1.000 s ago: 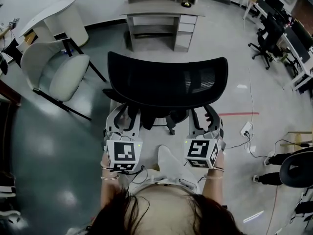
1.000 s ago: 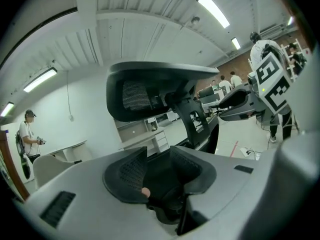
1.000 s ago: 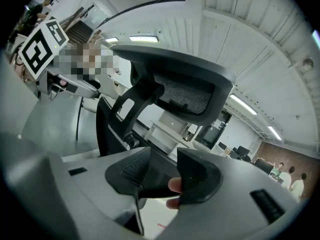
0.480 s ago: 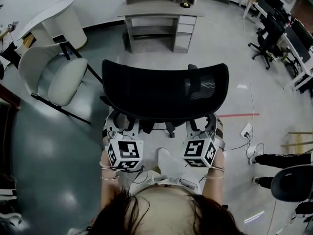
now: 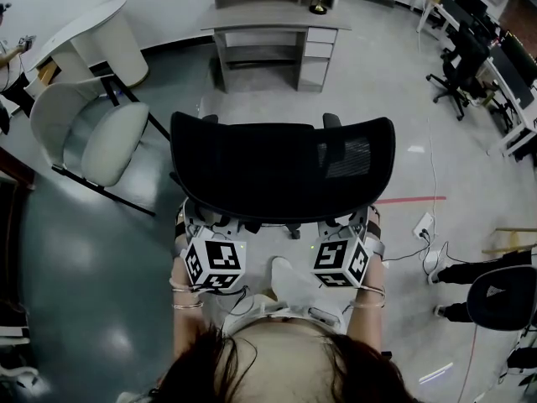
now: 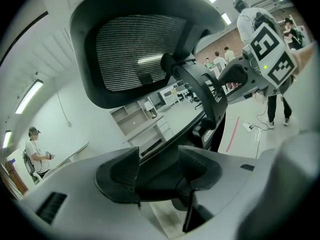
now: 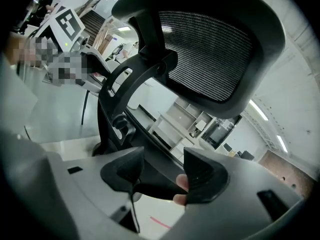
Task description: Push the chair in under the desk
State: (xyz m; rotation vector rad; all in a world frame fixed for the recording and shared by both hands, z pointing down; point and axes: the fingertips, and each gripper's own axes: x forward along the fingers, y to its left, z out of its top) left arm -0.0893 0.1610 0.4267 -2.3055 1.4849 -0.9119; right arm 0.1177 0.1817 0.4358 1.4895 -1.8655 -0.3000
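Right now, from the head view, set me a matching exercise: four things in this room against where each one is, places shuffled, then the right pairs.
Things:
1. black mesh chair
2. white chair
3. grey desk
4. red floor line

Places:
A. top of the view, at the far end
B. centre of the view, nearest the camera
C. just right of the black mesh chair
D. left side of the view

Pairs: 1-B, 2-D, 3-A, 4-C

Grey left gripper (image 6: 159,170), right gripper (image 7: 162,176); black-white marker cubes (image 5: 215,264) (image 5: 341,262).
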